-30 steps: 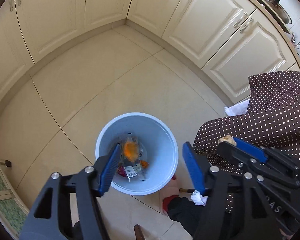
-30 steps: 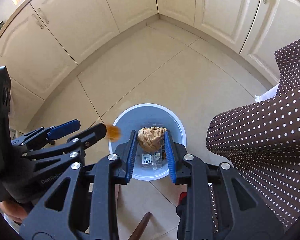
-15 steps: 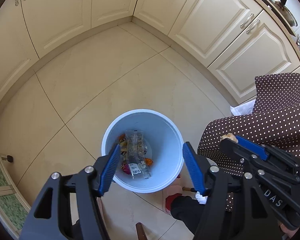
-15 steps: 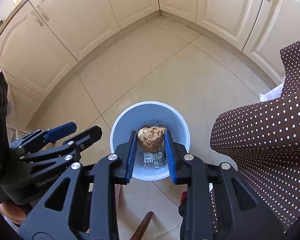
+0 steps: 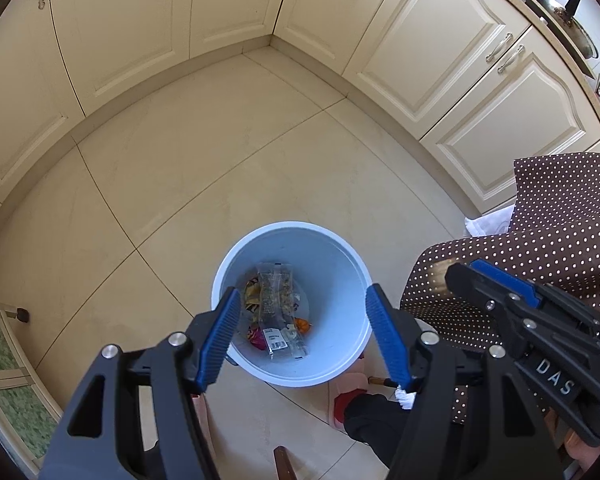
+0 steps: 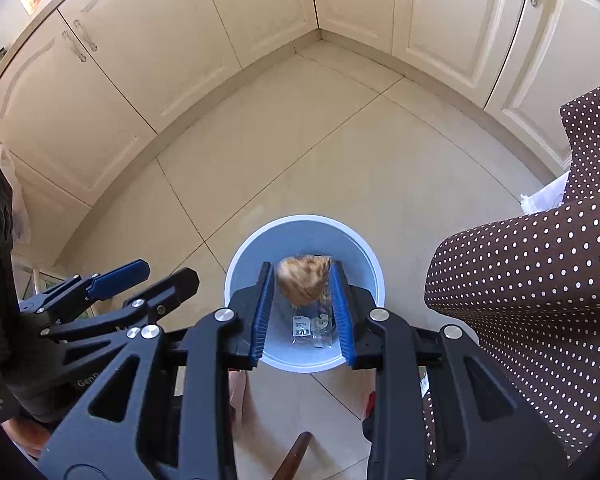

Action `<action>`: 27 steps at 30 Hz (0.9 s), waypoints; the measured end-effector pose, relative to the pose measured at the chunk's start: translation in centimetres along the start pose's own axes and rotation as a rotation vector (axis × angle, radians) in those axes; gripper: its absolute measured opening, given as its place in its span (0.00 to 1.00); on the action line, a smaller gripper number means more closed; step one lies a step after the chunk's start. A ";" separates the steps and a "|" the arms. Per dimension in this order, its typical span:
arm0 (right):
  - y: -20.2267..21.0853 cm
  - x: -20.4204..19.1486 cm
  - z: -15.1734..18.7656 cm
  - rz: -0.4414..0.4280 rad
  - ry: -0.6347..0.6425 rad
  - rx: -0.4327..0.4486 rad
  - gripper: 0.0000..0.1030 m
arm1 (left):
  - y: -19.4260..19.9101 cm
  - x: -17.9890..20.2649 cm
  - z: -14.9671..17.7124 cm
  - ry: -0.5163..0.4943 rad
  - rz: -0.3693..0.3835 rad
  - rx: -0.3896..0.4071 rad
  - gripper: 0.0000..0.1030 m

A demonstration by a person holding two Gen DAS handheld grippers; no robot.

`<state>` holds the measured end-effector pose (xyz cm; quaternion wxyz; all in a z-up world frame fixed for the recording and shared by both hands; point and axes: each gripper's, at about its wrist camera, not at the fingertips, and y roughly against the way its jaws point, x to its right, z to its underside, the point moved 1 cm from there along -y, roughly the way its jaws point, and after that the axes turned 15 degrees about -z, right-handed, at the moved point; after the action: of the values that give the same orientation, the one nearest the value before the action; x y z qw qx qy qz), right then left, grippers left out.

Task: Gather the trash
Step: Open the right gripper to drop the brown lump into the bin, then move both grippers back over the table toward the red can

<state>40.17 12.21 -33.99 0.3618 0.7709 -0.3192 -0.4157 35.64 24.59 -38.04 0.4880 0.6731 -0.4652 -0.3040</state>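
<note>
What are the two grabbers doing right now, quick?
Left gripper: open, empty, above the bin.
Right gripper: jaws opening, brown crumpled lump between them, blurred.

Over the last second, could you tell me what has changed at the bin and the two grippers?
The right gripper is opening its jaws: the brown crumpled lump, clamped a second ago, now looks blurred between them, slipping toward the blue bin. The orange scrap that was falling now lies among the wrappers. The left gripper stays open and empty; the bin has not moved.
</note>
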 end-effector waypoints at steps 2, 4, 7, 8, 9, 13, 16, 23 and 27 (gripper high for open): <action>0.3 -0.1 -0.1 0.009 0.001 0.018 0.44 | 0.2 -0.1 0.0 -0.002 0.002 0.004 0.62; 1.0 -0.4 -0.1 0.031 0.024 0.043 0.47 | 0.3 -0.3 0.1 -0.001 0.004 0.006 0.62; 2.0 -0.8 -0.1 0.034 0.036 0.055 0.47 | 0.9 -0.5 0.2 0.006 0.017 0.007 0.62; 2.5 -0.8 -0.1 0.036 0.038 0.061 0.47 | 1.4 -0.5 0.3 0.012 0.022 0.013 0.62; 3.1 -0.8 0.0 0.039 0.041 0.069 0.47 | 1.9 -0.4 0.3 0.015 0.027 0.020 0.62; 6.0 -1.2 0.3 0.048 0.053 0.107 0.47 | 5.5 0.4 0.6 0.013 0.060 0.077 0.62; 9.3 -1.4 1.0 0.054 0.060 0.155 0.47 | 8.8 1.4 0.8 -0.001 0.071 0.130 0.62; 20.4 -2.1 2.9 0.065 0.097 0.338 0.47 | 18.8 6.0 1.9 -0.081 0.109 0.287 0.65; 28.0 -1.6 4.9 0.107 0.131 0.458 0.47 | 24.2 10.2 2.9 -0.166 0.149 0.370 0.68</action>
<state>29.84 -2.87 -12.20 0.2189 0.8401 -0.4214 -0.2620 29.07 11.85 -15.86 0.3372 0.6876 -0.6001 -0.2309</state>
